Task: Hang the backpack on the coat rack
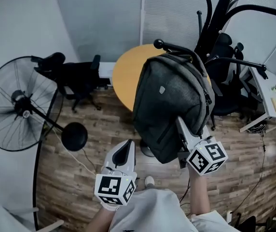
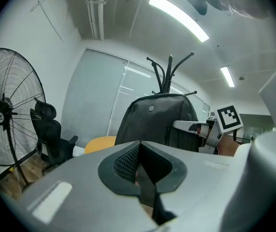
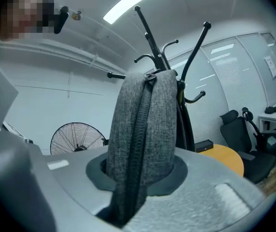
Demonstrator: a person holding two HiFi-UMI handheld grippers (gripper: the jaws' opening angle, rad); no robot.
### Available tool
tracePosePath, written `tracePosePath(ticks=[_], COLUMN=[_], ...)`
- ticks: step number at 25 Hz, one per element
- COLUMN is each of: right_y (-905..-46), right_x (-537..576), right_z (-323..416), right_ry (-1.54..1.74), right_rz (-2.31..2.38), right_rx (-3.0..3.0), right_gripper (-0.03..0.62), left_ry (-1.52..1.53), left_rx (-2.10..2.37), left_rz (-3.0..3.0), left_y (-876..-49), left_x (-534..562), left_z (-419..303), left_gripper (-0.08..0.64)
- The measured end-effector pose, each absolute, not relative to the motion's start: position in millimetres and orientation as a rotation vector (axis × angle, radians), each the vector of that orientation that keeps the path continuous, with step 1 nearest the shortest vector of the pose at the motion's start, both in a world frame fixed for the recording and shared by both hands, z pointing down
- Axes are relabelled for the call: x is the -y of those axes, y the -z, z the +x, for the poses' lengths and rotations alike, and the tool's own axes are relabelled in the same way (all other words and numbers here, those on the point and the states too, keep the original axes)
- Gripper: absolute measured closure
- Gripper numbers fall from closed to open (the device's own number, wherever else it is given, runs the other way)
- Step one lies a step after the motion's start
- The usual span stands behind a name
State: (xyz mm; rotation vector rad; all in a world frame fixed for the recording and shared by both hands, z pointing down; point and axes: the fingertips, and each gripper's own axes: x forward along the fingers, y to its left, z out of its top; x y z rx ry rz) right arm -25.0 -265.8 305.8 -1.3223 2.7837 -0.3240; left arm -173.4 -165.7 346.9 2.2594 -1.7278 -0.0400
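The grey backpack (image 1: 172,98) hangs upright, its top loop up at a hook of the black coat rack (image 1: 216,21). My right gripper (image 1: 181,127) is shut on the backpack's zippered side edge, low on the right. In the right gripper view the backpack (image 3: 143,124) rises from between the jaws to the coat rack (image 3: 152,37) hooks. My left gripper (image 1: 125,150) is shut on nothing, a little left of and below the bag. The left gripper (image 2: 138,166) points at the backpack (image 2: 152,117) without touching it.
A standing fan (image 1: 20,105) is at the left with its cable on the wood floor. A round yellow table (image 1: 128,76) stands behind the backpack. Black office chairs (image 1: 77,79) sit at the back left and right. A white desk (image 1: 273,100) is at the right edge.
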Motion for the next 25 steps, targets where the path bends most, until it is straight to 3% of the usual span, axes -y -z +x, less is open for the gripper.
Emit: tracePosePath(ticks=[9,19,25], right_y=[-322,-336,-338], right_x=[274,268,246], right_z=[-24,-8,0], right_ry=[0.284,0.319,0.31], right_rz=[-1.358,-1.404,-1.399], right_rx=[-2.781,-2.731,-2.734], right_gripper=[0.479,0.342,0.339], left_ry=[0.035,0.023,0.012], left_rx=[1.703,1.661,1.618], left_rz=[2.257,2.276,2.298], left_y=[-353,-357,-360], left_x=[162,154,154], left_z=[-169,-153,-140], left_gripper=[0.541,0.541,0.541])
